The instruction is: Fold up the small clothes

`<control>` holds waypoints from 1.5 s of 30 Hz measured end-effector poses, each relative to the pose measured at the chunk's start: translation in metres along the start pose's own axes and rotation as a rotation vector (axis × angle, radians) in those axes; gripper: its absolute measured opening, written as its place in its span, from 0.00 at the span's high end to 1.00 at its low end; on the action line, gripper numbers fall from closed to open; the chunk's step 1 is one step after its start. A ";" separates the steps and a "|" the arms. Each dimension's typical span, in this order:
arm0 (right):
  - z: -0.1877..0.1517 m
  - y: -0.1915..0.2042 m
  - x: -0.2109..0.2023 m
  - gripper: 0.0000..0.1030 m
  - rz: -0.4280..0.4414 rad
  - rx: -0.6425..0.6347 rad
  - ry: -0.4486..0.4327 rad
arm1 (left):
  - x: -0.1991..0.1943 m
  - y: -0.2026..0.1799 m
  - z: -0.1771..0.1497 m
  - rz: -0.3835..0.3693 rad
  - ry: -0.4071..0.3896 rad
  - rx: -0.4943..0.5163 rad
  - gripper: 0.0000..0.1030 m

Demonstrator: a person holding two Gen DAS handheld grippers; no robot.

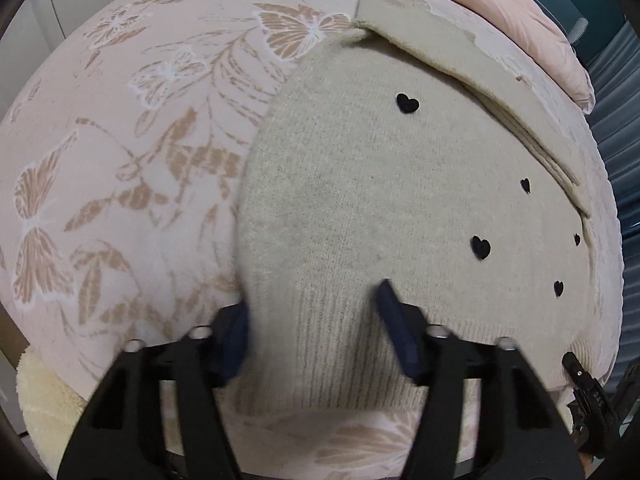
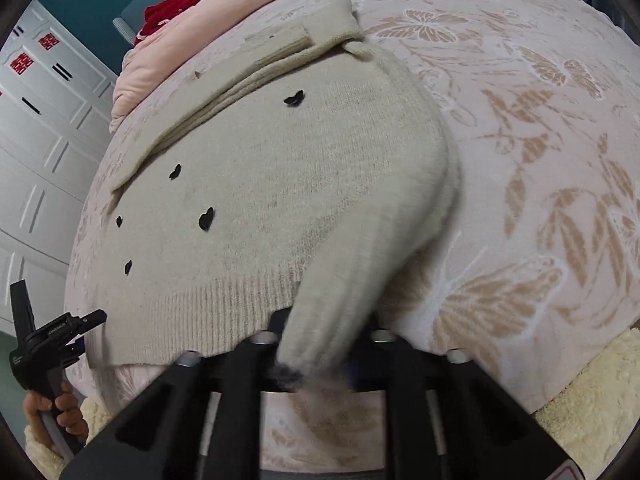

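Left claw (image 1: 312,300) hangs wide open, and the ribbed hem (image 1: 320,344) of the sweater (image 1: 380,168) sits in the gap. Neither blue pad presses on the knit, so nothing is gripped there. Over to the right claw (image 2: 326,328): a sleeve (image 2: 360,264) runs down off the sweater's side straight into its fingers. The dark-trimmed cuff (image 2: 289,372) is draped over the jaw, blurred and hiding the tips. Whether that claw is clamped on the sleeve or just under it cannot be told.

Moving outward, the sweater lies spread flat on the butterfly-print bedspread (image 1: 140,168), hem at the near edge of the bed. Small black hearts (image 1: 407,102) dot its body. The other sleeve (image 1: 460,64) is already folded across the top of the body. Beyond that sits a pink quilt (image 1: 540,28) at the far end.

How will it handle? By the look of it, this is a light, fuzzy knit, soft and floppy, with no stiffness to hold a fold. It will sag and trail from whatever point is lifted, and the plush bedspread looks likely to drag on it. It seems neither slippery nor fragile, though a fine pinch could stretch the loops. The best holds are probably the firm parts: the ribbed hem corners and the cuff. One claw on each would keep an edge straight.
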State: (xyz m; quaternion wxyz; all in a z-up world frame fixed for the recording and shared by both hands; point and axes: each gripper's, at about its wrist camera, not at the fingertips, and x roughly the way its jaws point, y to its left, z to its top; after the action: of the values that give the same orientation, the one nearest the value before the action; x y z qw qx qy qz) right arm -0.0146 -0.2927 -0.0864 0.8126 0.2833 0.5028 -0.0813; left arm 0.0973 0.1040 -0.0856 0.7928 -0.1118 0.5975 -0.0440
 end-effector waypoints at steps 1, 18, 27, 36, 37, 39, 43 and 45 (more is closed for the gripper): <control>0.001 -0.004 -0.006 0.88 0.027 0.032 -0.011 | -0.004 0.004 0.002 -0.030 0.012 -0.013 0.91; -0.077 -0.001 -0.130 1.00 -0.023 -0.491 0.065 | -0.130 0.024 -0.115 -0.144 0.044 0.213 1.00; -0.077 -0.034 -0.127 0.39 -0.016 -0.310 0.033 | -0.105 0.048 -0.117 -0.215 0.011 0.031 0.67; -0.043 -0.039 -0.046 0.32 -0.006 0.005 0.028 | -0.031 0.027 -0.062 -0.180 -0.011 -0.124 0.13; -0.043 -0.039 -0.041 0.31 0.001 0.018 0.031 | -0.023 0.031 -0.061 -0.192 0.017 -0.158 0.13; -0.041 -0.034 -0.037 0.31 0.018 0.027 0.024 | -0.015 0.037 -0.062 -0.217 0.029 -0.221 0.13; -0.033 -0.033 -0.038 0.32 0.027 0.052 0.019 | -0.023 0.037 -0.057 -0.268 0.027 -0.240 0.30; -0.029 -0.041 -0.056 0.32 0.026 0.082 -0.042 | -0.033 0.038 -0.057 -0.308 0.019 -0.234 0.32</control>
State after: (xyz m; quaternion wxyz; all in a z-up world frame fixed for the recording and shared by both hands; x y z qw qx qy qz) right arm -0.0811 -0.3196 -0.0635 0.8116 0.3211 0.4783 -0.0975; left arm 0.0312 0.1404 -0.0784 0.7525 -0.2928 0.5820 -0.0964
